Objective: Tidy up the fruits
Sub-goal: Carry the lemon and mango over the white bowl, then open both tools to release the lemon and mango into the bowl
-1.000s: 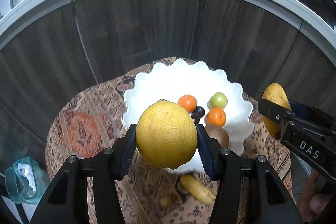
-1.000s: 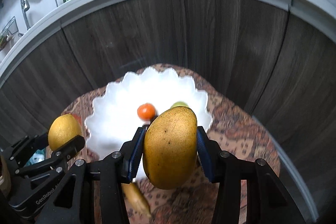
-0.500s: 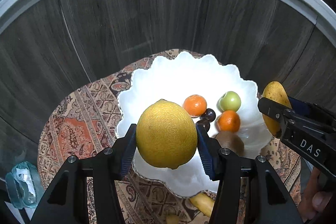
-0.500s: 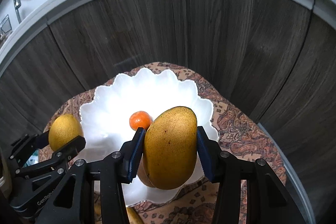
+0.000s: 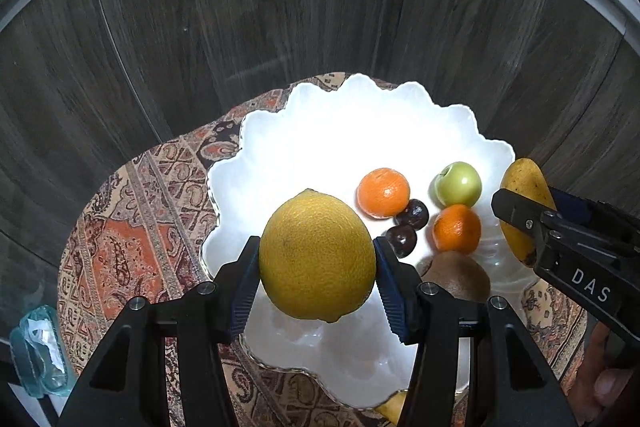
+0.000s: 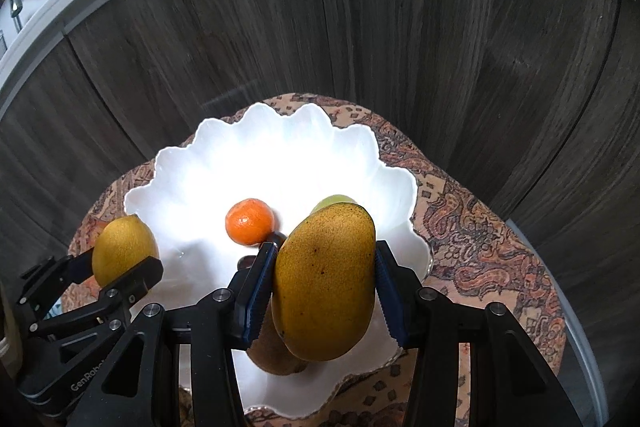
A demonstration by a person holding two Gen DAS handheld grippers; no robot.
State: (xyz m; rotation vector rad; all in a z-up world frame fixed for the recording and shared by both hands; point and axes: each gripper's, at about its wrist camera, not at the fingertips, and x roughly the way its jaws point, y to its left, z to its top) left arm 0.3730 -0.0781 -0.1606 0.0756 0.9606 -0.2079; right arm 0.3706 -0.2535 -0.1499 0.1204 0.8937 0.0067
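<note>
Left wrist view: the left gripper [image 5: 318, 263] clamps a round yellow citrus fruit [image 5: 317, 254] between its blue pads, held above the near-left part of a white scalloped bowl [image 5: 304, 131]. The bowl sits on a patterned cloth [image 5: 128, 227] covering the round surface. Inside the bowl, toward its right side, lie 2 small oranges [image 5: 383, 192], a green apple [image 5: 458, 184], 2 dark plums [image 5: 402, 241] and a brown kiwi [image 5: 460, 277]. At the bowl's right rim the right gripper [image 5: 528, 215] holds a yellow mango [image 5: 520, 183]. A banana tip [image 5: 394, 409] peeks out past the bowl's near rim.

Right wrist view: the right gripper [image 6: 324, 285] grips the mango [image 6: 326, 283] upright between its pads, above the near-right part of the bowl [image 6: 200, 163]. 1 orange [image 6: 250, 221] is in the bowl's middle; the apple [image 6: 334, 201] is mostly hidden behind the mango. The left gripper [image 6: 120, 267] holds the citrus fruit [image 6: 122, 249] at the bowl's left rim.
</note>
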